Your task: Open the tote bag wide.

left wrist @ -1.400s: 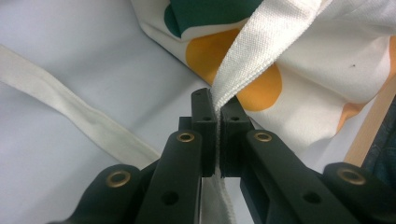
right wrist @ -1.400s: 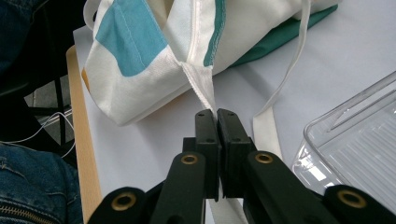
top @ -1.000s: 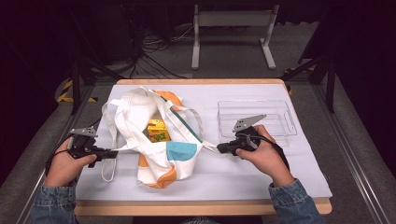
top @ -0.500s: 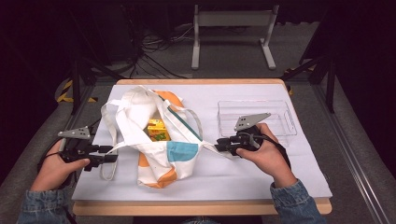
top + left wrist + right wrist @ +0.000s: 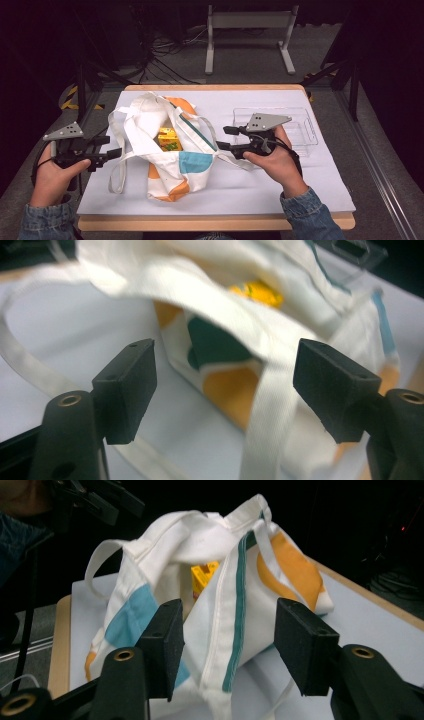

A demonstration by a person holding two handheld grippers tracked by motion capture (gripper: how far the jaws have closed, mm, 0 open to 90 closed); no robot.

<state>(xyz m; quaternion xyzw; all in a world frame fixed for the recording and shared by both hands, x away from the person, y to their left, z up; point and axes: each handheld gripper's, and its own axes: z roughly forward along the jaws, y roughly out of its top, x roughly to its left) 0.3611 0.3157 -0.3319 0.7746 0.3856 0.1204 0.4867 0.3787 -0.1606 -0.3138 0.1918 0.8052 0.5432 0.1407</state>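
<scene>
a tote bag lay slumped on the surface with a yellow carton inside, flanked by the left gripper and right gripper, whose jaws had just been opening, spread around its straps and gripping nothing.

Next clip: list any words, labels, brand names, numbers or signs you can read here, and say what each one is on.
None can be read.
Yellow carton inside the cloth bag: it has green and orange print, too small and blurred to read.
Cloth bag: colour patches and a green stripe, no lettering to be seen.
Clear tray: no label to be seen.
Left gripper and right gripper: no markings legible.
</scene>
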